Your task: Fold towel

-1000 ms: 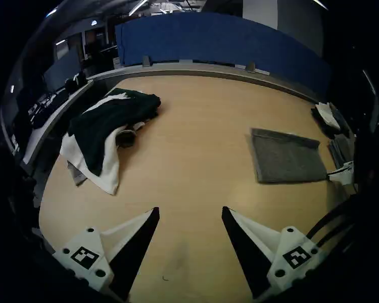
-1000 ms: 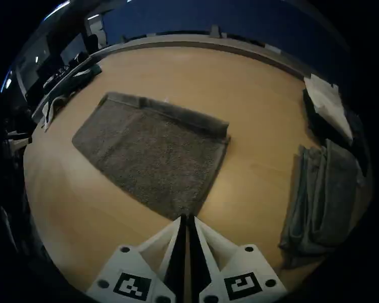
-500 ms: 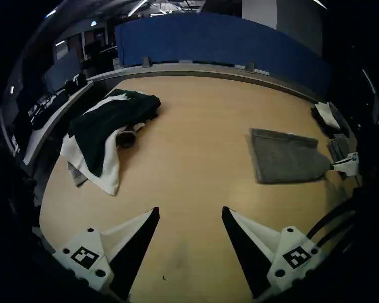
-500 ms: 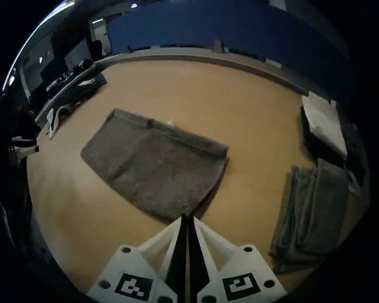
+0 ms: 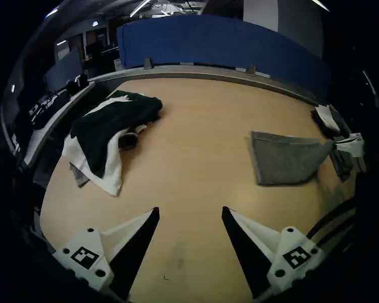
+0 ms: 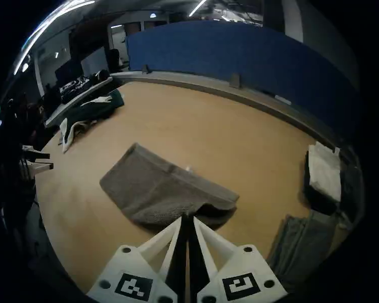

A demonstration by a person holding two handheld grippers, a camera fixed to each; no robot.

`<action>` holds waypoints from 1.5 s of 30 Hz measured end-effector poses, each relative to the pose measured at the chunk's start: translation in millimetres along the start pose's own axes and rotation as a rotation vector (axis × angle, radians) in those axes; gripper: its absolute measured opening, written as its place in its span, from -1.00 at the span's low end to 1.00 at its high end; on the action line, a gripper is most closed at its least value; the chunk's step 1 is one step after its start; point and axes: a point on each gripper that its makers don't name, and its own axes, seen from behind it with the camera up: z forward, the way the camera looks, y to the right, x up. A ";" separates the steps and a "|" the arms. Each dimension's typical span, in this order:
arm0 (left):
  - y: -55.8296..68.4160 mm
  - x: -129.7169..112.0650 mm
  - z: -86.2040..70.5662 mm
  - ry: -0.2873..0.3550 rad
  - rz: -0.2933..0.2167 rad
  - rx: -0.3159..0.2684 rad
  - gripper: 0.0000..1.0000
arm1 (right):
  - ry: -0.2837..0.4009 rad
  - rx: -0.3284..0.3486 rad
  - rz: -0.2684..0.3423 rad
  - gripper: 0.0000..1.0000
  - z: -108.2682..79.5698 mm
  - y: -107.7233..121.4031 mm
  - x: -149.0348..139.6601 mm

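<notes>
While the right claw (image 6: 188,224) pinches the towel (image 6: 159,189) by its near corner — cloth running away leftward — the left claw (image 5: 189,214) hangs spread, well apart.

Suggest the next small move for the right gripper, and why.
Probably carry the right gripper, shut on the grey towel's near corner, forward over the towel toward its far edge: that corner is raised off the table, while the left gripper hangs open, away from it.

Dim overall, ceiling strip lights (image 5: 139,7) overhead; heavy fisheye warp, edges v. dark
</notes>
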 end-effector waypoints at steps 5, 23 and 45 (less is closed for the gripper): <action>-2.2 0.1 -2.9 0.004 -0.006 0.001 0.83 | -0.001 0.006 -0.006 -0.98 5.7 -3.9 4.7; -11.3 7.4 -16.6 0.052 -0.048 -0.003 0.84 | 0.018 0.093 -0.149 -0.98 32.9 -57.8 57.8; -22.1 -10.4 -24.6 0.087 -0.135 0.004 0.84 | -0.198 0.336 -0.436 -0.98 133.1 -191.7 2.8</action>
